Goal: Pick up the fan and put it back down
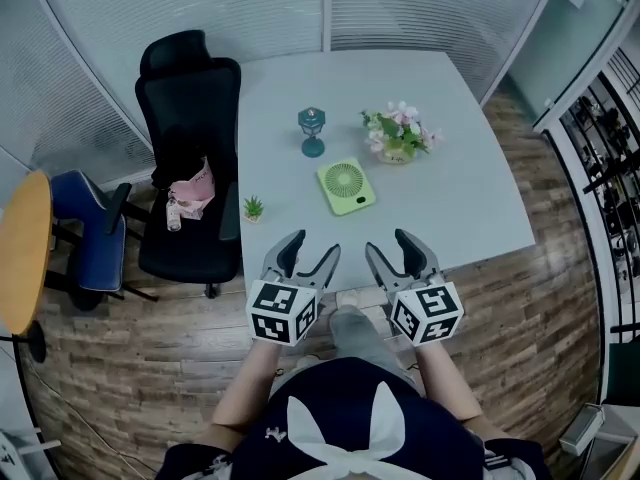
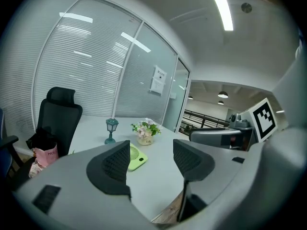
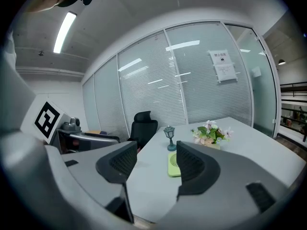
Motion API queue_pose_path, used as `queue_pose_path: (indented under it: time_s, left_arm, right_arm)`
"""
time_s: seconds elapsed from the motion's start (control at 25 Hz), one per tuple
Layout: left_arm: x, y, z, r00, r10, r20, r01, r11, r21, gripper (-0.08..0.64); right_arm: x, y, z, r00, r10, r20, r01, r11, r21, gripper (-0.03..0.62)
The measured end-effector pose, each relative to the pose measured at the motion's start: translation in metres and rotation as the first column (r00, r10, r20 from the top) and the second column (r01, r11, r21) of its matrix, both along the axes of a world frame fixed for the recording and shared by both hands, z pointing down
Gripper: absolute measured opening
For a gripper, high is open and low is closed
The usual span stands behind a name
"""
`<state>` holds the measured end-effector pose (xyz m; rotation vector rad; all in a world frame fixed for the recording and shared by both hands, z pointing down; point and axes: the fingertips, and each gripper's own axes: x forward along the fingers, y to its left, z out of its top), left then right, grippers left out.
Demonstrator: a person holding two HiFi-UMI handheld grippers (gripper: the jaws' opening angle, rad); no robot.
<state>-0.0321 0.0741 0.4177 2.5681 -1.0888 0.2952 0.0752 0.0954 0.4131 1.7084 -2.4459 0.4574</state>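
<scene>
"Okay, quick one: where's the fan?"

"Fan [image 1: 347, 186] lies flat on the table [image 1: 480, 208], about mid-table, just this side of the flowers [image 1: 400, 135] and the lamp [image 1: 312, 131]. It's well ahead of both my claws."

"Claw state?"

"Left claw [image 1: 311, 245] and right claw [image 1: 389, 243] hang side by side at the near table edge, pointing toward the fan. Both are spread wide. Nothing sits between the pads on either, nothing held."

"How do I tag handling?"

"My guess is light and stiff. It's a small green plastic box with rounded corners and a round grille on top. The shell looks smooth, so maybe slippery under the pads. Probably not fragile, but I wouldn't trust the grille with a squeeze."

"Grasp spot?"

"I'd pinch across two opposite side edges, near the middle so it doesn't swing. It's thin and lying flat, so the pads have to come in low, nearly on the tabletop. One claw should do. In the right gripper view the fan shows far off between the jaws, so I'd judge that one better lined up. In the left gripper view it sits partly behind one jaw."

"Risks?"

"Flowers are close behind it, so if I overshoot I'll knock them. Put-down looks easy: flat, same spot."
</scene>
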Motion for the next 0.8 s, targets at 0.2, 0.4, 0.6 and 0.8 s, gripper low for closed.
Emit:
queue_pose_path:
  time_s: [0.2, 0.4, 0.6, 0.8]
  left_arm:
    - [0.007, -0.026, 0.006, 1.0, -0.008, 0.008, 0.009, 1.0, -0.017, 0.272]
    - [0.014, -0.047, 0.013, 1.0, -0.024, 0.009, 0.025, 0.999, -0.048, 0.272]
    - [0.019, -0.063, 0.018, 0.999, -0.046, 0.013, 0.047, 0.996, -0.071, 0.272]
    - [0.024, -0.079, 0.026, 0.998, -0.069, 0.012, 0.07, 0.992, -0.102, 0.272]
  right_arm:
    - [0.009, -0.027, 0.003, 1.0, -0.007, -0.001, 0.007, 1.0, -0.017, 0.249]
    - [0.019, -0.049, 0.007, 1.0, -0.016, 0.003, 0.016, 0.999, -0.037, 0.249]
    - [0.026, -0.068, 0.011, 0.999, -0.035, 0.006, 0.035, 0.998, -0.054, 0.249]
    - [0.031, -0.085, 0.016, 0.998, -0.058, 0.012, 0.059, 0.996, -0.067, 0.249]
